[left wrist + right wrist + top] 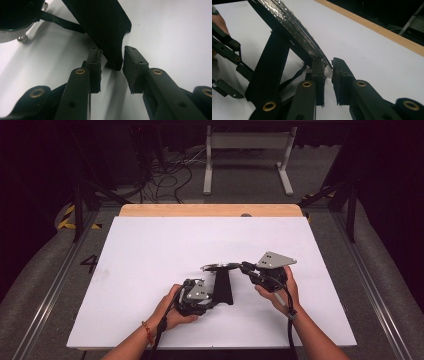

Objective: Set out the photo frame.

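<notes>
A small black stand [223,287] sits on the white table top [150,270], a round silvery disc [220,266] lying flat on its upright. My left gripper [214,299] comes in from the left at table level. In the left gripper view its jaws [112,62] are shut on a corner of the stand's flat black base [110,30]. My right gripper [245,267] reaches in from the right at disc height. In the right gripper view its jaws [327,66] are shut on the disc's thin shiny rim [294,27], above the black upright [270,67].
A wooden strip [210,210] runs along the table's far edge. Beyond it lie floor cables [165,180] and a grey frame [247,142]. The right gripper view has the left gripper's linkage [227,50] beside the stand. A thin black cable [62,23] runs under the disc.
</notes>
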